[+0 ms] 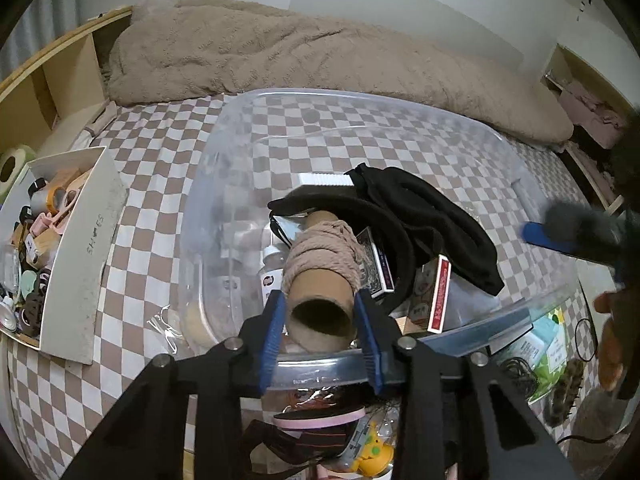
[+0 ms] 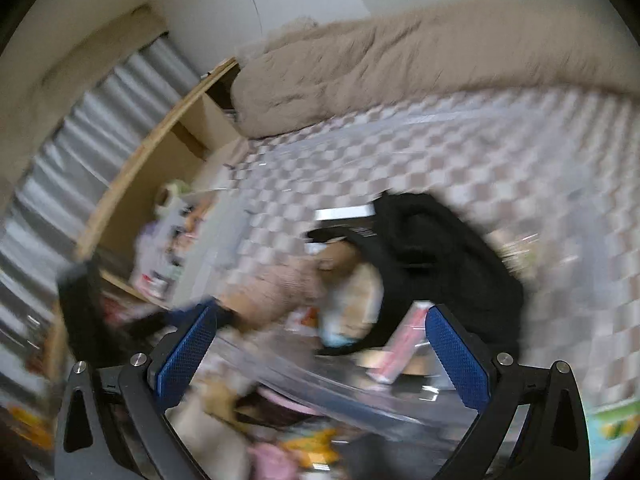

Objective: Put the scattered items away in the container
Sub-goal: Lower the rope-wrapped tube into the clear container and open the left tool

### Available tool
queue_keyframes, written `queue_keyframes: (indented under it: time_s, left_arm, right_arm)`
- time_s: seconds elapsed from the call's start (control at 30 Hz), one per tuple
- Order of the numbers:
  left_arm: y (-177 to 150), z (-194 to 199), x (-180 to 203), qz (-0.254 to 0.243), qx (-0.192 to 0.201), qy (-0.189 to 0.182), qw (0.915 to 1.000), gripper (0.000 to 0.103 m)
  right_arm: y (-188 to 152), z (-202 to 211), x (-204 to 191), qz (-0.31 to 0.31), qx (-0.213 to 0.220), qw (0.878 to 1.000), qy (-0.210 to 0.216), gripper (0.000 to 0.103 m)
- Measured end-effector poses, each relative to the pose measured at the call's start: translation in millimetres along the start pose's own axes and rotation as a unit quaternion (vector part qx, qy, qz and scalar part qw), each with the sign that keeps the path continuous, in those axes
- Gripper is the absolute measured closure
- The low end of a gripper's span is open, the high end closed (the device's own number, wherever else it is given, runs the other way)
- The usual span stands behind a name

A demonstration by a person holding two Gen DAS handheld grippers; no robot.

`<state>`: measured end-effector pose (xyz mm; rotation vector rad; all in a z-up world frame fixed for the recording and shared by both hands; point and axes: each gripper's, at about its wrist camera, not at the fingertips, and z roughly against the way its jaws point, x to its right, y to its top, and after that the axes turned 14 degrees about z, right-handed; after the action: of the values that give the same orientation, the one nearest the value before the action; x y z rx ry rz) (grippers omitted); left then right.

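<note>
Cardboard tube (image 1: 320,312) wound with beige yarn sits clamped in the left gripper (image 1: 320,320), over the near rim of the clear plastic bin (image 1: 224,152) on the checkered bed (image 1: 160,148). Right gripper (image 2: 320,344) gapes wide, holding nothing.

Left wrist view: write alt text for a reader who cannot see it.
The left gripper clamps a cardboard tube wound with beige yarn over the near rim of a clear plastic bin on a checkered bed; the bin already holds black fabric and card boxes.

Cardboard box (image 1: 80,248) lies left of container (image 1: 224,184).
</note>
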<state>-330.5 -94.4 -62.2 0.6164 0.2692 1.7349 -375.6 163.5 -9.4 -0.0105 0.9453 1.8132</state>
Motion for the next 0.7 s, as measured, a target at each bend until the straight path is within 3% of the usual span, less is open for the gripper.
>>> queue_keyframes:
  time_s: [0.17,0.33,0.37,0.47,0.63,0.7]
  left_arm:
    - [0.2,-1.6,-5.6,0.006,-0.004,-0.015,0.9999,0.068]
    - [-1.4,-3.5,-6.7,0.01,-0.013,-0.04,0.9991,0.068]
    - [-1.9,-3.5,-7.1,0.01,-0.013,-0.044,0.9989,0.068]
    - [-2.1,-3.2,-8.7,0.01,-0.013,-0.056,0.9983,0.068]
    - [-2.1,-3.3,-13.1,0.01,-0.01,-0.075,0.9971,0.068]
    - [-1.2,-2.6,-16.9,0.007,0.001,-0.059,0.9982,0.068]
  right_arm:
    - [17.1,-66.7,7.1,-0.099,-0.085,0.989,0.066,0.0]
    - [22.6,-122.4,9.6,-0.159,-0.146,0.974,0.069,0.0]
    - [21.0,-129.2,12.4,-0.165,-0.155,0.972,0.067,0.003]
    - [18.0,-151.5,12.7,-0.186,-0.178,0.963,0.073,0.025]
    - [15.9,-176.2,7.0,-0.192,-0.208,0.956,0.083,0.026]
    - [17.9,-180.7,3.6,-0.184,-0.217,0.955,0.082,0.026]
